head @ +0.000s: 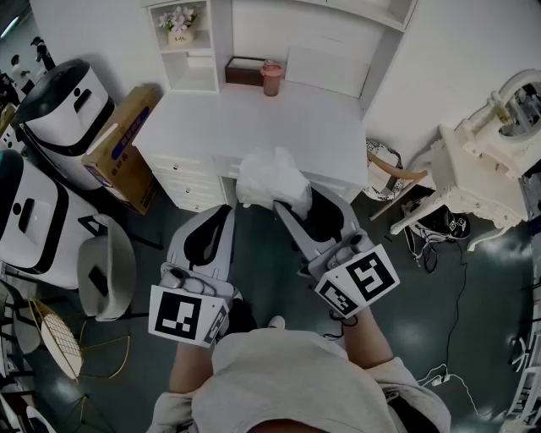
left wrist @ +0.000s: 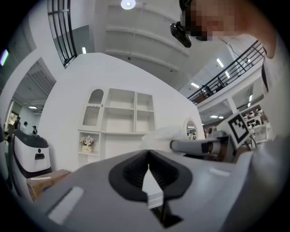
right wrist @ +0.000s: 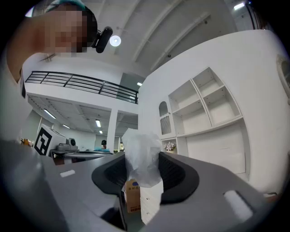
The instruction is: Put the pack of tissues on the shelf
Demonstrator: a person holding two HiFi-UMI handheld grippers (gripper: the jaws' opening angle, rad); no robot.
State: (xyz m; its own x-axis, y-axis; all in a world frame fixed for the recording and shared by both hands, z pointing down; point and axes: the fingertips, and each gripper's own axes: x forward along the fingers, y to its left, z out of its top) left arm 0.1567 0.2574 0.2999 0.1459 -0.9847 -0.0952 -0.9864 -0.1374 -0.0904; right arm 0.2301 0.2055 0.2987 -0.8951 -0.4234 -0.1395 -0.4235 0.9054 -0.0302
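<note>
Where right hand-held gripper (right wrist: 142,168) pinches, tissue pack (right wrist: 138,147) (crinkly plastic) bulges

Kind of place: a large indoor test hall with a home study corner mocked up inside it.
Study corner: a white desk (head: 279,127) backed by white shelves (left wrist: 120,111), with a flower pot (head: 178,25) in a cubby at the desk's back left.
Hall overhead: a railed mezzanine (right wrist: 81,84) and strip lights (right wrist: 98,123) high above the desk.
Equipment: bulky white machines (head: 63,110) and a cardboard box (head: 127,144) left of the desk.
Floor: dark floor (head: 473,321) with loose cables (head: 439,254) right of the desk, near an ornate white table (head: 482,161).
</note>
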